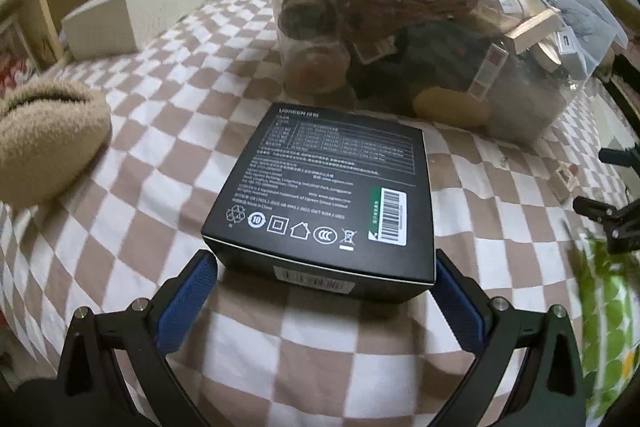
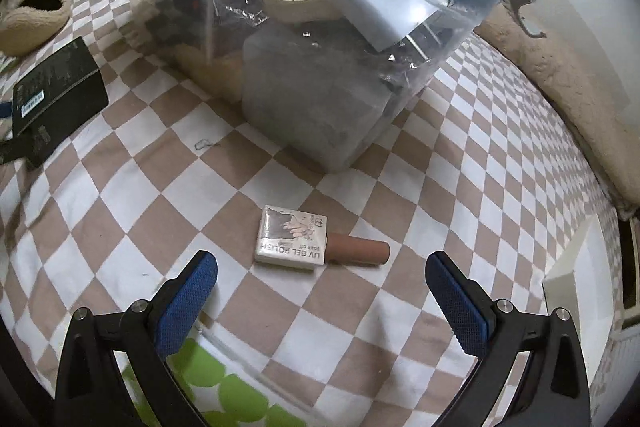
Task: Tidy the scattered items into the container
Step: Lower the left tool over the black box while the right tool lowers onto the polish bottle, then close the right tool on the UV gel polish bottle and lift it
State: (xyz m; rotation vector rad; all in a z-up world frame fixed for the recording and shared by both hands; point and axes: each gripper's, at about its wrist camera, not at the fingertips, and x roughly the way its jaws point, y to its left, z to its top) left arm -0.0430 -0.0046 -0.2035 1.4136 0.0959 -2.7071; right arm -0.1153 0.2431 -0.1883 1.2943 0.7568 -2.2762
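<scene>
With both grippers spread and nothing held, I log the bed as follows, near to far.

Left gripper [image 1: 326,275]: jaws wide, blue pads flanking the near corners of the black box [image 1: 324,195]; whether the pads touch its sides I cannot tell. The box lies flat on the checked sheet [image 1: 160,131], label side up, not yet lifted.

Right gripper [image 2: 322,273]: jaws wide, empty. Just ahead, between the pads and apart from both, lies the polish bottle [image 2: 294,241], on its side, brown cap [image 2: 358,250] pointing right.

Beyond both items: the clear bin [image 2: 312,107], already crammed with boxes, cord and soft things, some heaped at the rim. Most of the tidying looks done; I judge the box and bottle are what remains near me.

Far left of the left gripper: a fuzzy slipper [image 1: 48,143] and a pale carton [image 1: 140,15], well apart from the bin; whether they belong to the task I cannot say.

Room: open sheet between each item and the bin, nothing in the way. The bin's wall is tall and its load high, so drops must clear the rim. The bed edge and a ledge [image 2: 576,283] close in on the right.
</scene>
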